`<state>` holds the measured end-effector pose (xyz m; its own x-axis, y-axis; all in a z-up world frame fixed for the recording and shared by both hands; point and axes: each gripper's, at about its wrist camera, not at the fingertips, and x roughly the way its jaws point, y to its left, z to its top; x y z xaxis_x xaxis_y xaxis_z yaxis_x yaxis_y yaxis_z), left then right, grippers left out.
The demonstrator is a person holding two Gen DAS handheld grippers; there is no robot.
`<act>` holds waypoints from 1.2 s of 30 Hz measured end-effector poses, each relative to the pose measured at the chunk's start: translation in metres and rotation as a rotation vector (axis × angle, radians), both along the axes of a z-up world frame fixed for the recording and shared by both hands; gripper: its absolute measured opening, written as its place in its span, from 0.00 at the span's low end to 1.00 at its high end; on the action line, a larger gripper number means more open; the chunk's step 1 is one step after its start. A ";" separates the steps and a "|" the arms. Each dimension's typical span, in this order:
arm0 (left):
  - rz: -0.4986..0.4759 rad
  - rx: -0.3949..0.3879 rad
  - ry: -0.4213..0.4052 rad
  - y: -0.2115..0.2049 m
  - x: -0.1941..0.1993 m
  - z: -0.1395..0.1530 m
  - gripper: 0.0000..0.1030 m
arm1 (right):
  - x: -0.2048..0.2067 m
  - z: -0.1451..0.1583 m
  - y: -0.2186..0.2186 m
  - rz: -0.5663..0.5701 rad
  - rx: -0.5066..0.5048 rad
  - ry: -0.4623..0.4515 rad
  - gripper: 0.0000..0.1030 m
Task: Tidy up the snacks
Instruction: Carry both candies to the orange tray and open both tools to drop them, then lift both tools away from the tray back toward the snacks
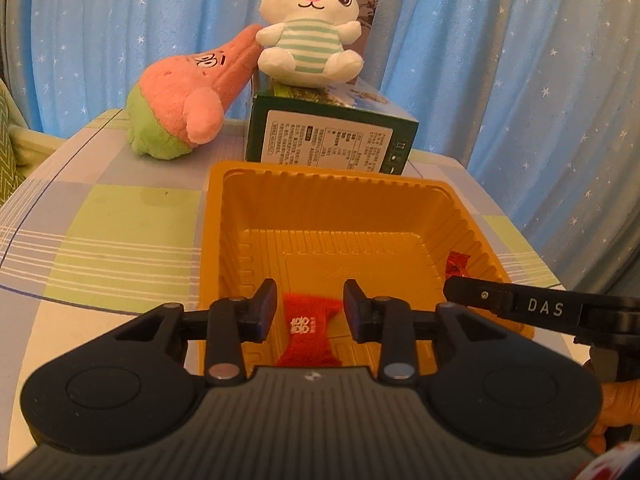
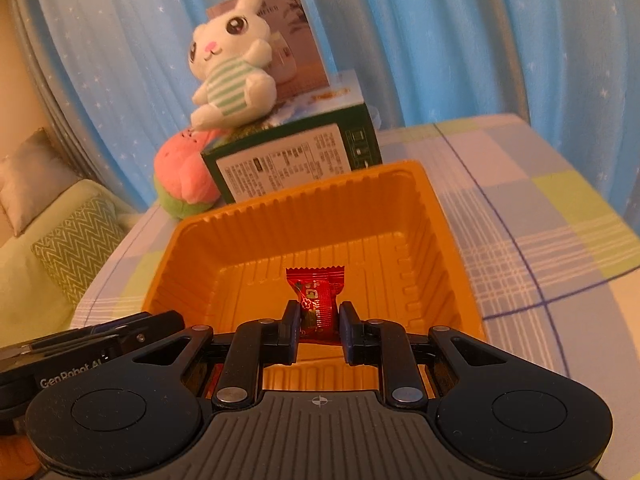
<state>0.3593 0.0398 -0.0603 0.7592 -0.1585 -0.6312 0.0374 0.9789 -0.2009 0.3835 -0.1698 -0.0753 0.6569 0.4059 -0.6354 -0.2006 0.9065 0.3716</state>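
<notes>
An orange plastic tray (image 1: 320,200) stands on the table in front of both grippers. In the left wrist view a red snack packet (image 1: 308,328) lies on the tray's near floor between the fingers of my left gripper (image 1: 310,300). Small gaps show on both sides of the packet, so the pads do not press on it. In the right wrist view my right gripper (image 2: 319,314) is shut on a second, shiny red snack packet (image 2: 318,292), held just over the tray's (image 2: 248,208) floor. A finger (image 1: 476,295) of the right gripper reaches in from the right.
Behind the tray stands a green box (image 1: 328,140) with a white plush animal (image 1: 308,32) sitting on it; a pink and green plush (image 1: 180,108) leans at its left. A checked cloth (image 1: 100,240) covers the table. A blue curtain hangs behind, and a cushion (image 2: 76,240) lies at the left.
</notes>
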 end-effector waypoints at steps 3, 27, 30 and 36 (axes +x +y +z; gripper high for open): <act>0.002 0.004 0.008 -0.001 0.001 -0.001 0.31 | 0.000 -0.003 -0.003 -0.006 0.003 0.013 0.20; -0.008 0.016 -0.008 -0.003 -0.006 0.002 0.43 | -0.003 0.007 -0.014 -0.065 0.079 -0.039 0.68; -0.007 0.020 -0.009 -0.004 -0.006 0.002 0.43 | -0.004 0.007 -0.014 -0.065 0.071 -0.043 0.68; -0.005 0.025 -0.029 -0.005 -0.010 0.008 0.46 | -0.010 0.014 -0.015 -0.069 0.043 -0.077 0.68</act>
